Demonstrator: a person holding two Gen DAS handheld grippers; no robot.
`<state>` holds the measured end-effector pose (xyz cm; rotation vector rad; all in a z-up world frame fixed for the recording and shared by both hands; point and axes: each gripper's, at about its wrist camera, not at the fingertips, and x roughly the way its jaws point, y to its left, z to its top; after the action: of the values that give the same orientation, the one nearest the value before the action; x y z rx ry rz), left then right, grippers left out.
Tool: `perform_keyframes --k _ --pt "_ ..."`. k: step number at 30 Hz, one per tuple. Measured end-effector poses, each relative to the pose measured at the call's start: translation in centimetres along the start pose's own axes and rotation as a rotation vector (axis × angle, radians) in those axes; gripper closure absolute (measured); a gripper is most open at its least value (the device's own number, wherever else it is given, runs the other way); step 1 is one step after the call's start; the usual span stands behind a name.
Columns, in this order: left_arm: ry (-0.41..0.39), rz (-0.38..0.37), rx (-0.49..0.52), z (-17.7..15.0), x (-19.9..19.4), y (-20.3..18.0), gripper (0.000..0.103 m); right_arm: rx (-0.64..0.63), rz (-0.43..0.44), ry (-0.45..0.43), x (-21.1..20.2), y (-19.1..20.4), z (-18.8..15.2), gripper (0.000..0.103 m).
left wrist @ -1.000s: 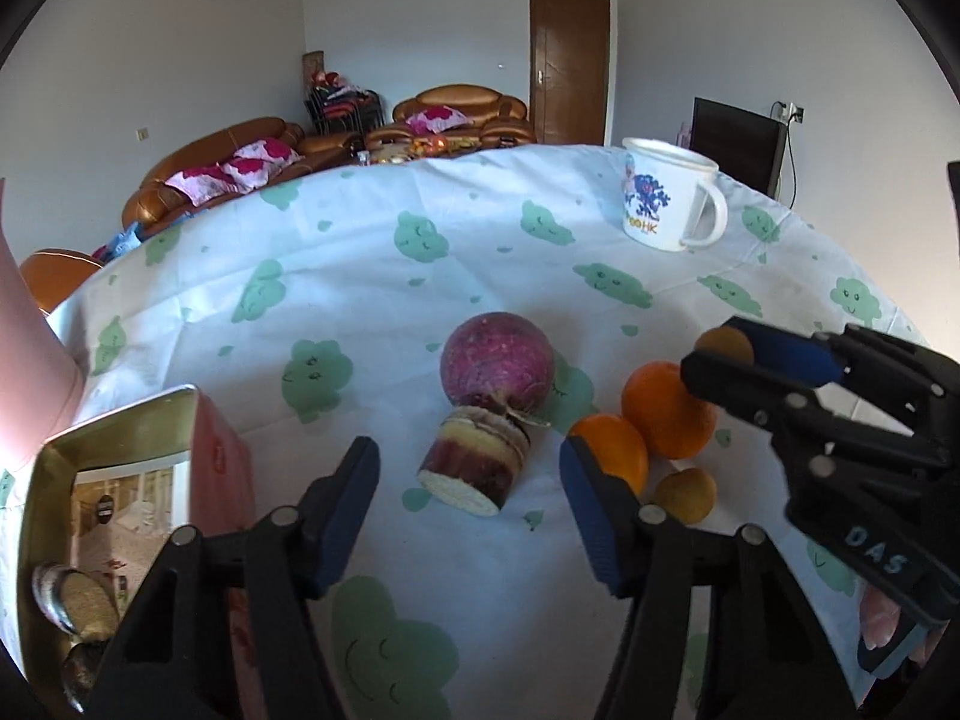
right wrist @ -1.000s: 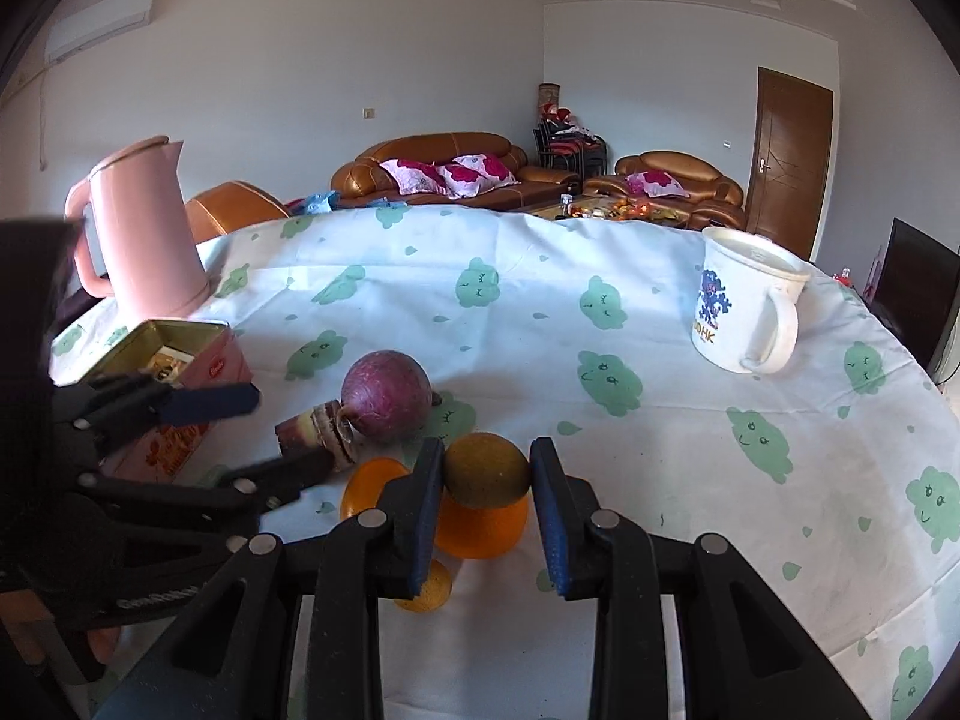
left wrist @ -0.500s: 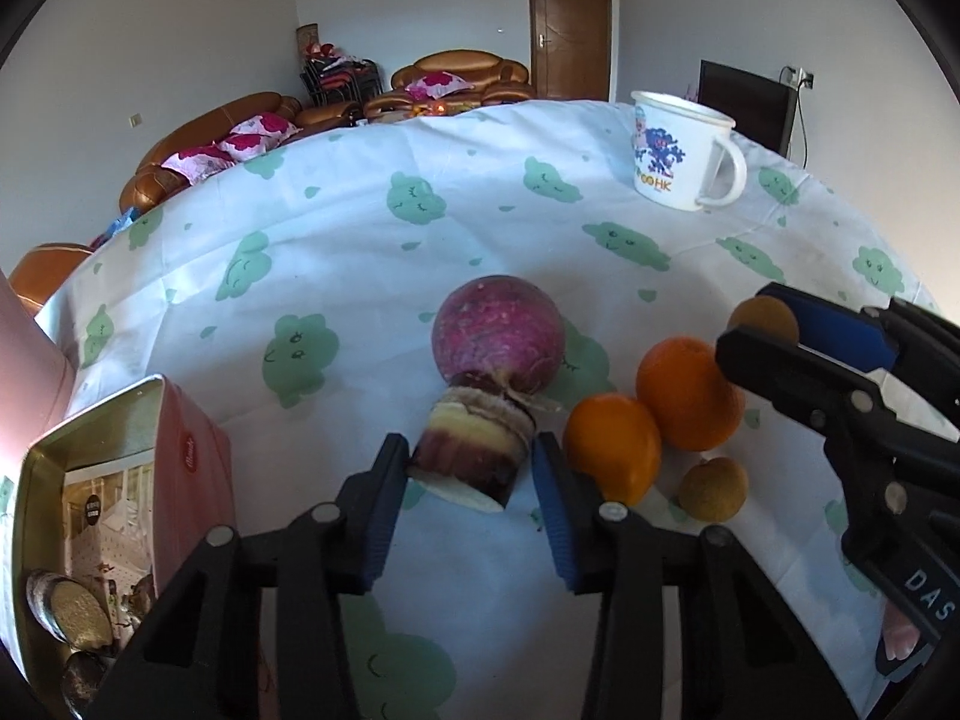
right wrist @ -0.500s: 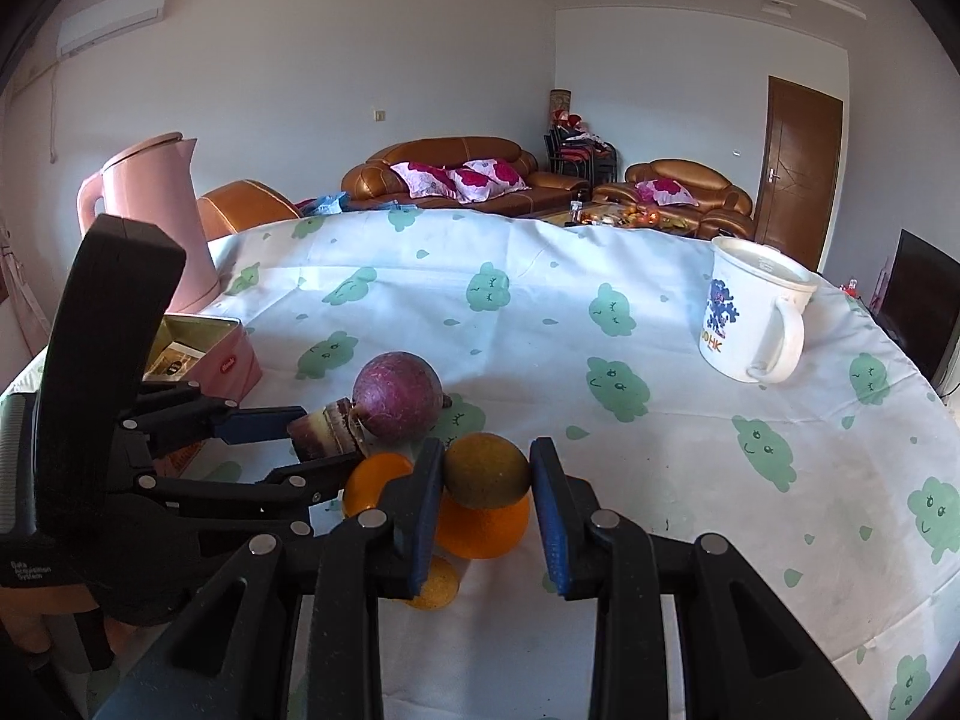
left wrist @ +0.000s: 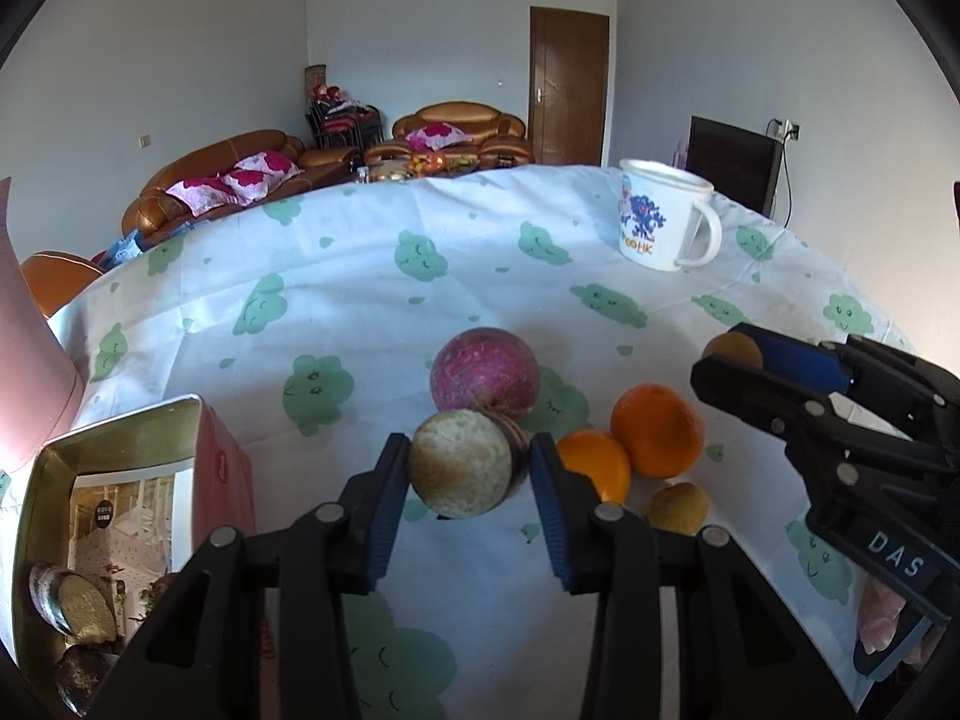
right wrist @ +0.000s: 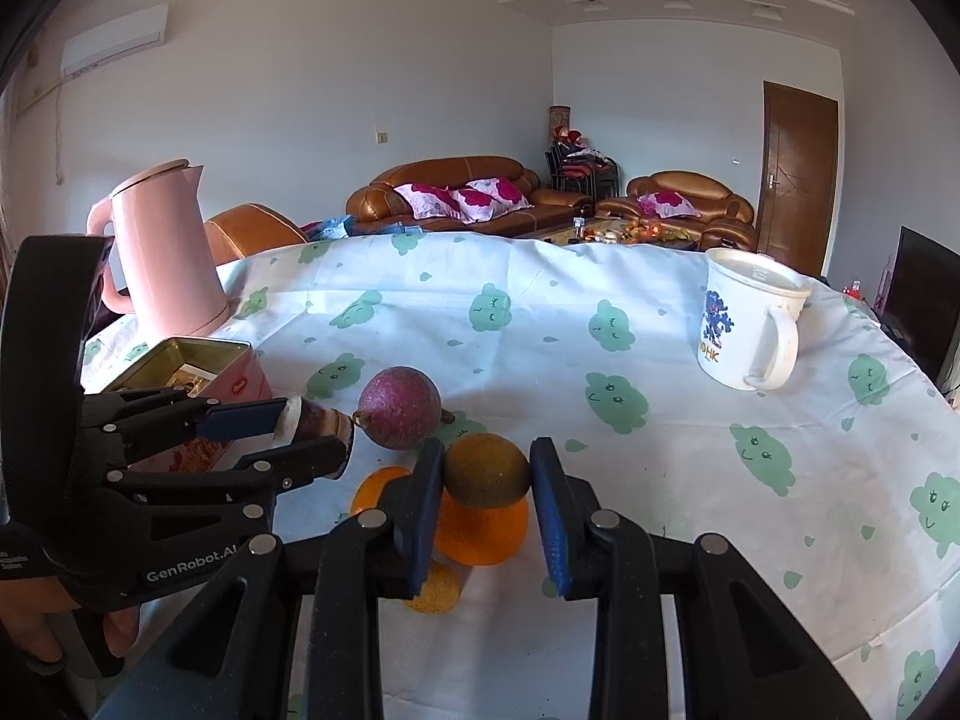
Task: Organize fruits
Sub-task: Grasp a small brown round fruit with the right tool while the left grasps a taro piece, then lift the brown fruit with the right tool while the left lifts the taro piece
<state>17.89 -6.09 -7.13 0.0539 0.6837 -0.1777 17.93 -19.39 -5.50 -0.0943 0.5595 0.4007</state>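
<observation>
My left gripper [left wrist: 469, 474] is shut on a cut brown-purple root piece [left wrist: 459, 462], pale cut face toward the camera, lifted off the cloth; it also shows in the right wrist view [right wrist: 312, 423]. My right gripper [right wrist: 487, 480] is shut on a small brownish-green round fruit [right wrist: 487, 470], held above the table; it shows in the left wrist view [left wrist: 735, 351]. On the cloth lie a round purple fruit [left wrist: 483, 369], two oranges [left wrist: 657, 429] [left wrist: 594, 462] and a small yellow-brown fruit [left wrist: 678, 507].
An open pink tin [left wrist: 120, 516] with items inside stands at the left. A pink kettle [right wrist: 165, 252] is behind it. A white mug [left wrist: 666, 213] stands far right. The round table has a cloud-print cloth [left wrist: 360, 276].
My left gripper moved in, closed on the root piece and lifted it so its cut end faces the camera. My right gripper kept holding its fruit.
</observation>
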Motion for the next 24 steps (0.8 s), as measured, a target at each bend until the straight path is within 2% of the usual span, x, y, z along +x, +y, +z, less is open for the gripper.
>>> perform_keyframes --k 6,24 --pt "-0.038 -0.003 0.005 0.0 -0.8 -0.1 0.065 -0.001 0.002 -0.012 -0.2 0.0 0.0 0.072" --pt "-0.056 -0.036 -0.006 -0.4 -1.4 0.0 0.065 -0.001 0.003 -0.02 -0.4 0.0 0.0 0.072"
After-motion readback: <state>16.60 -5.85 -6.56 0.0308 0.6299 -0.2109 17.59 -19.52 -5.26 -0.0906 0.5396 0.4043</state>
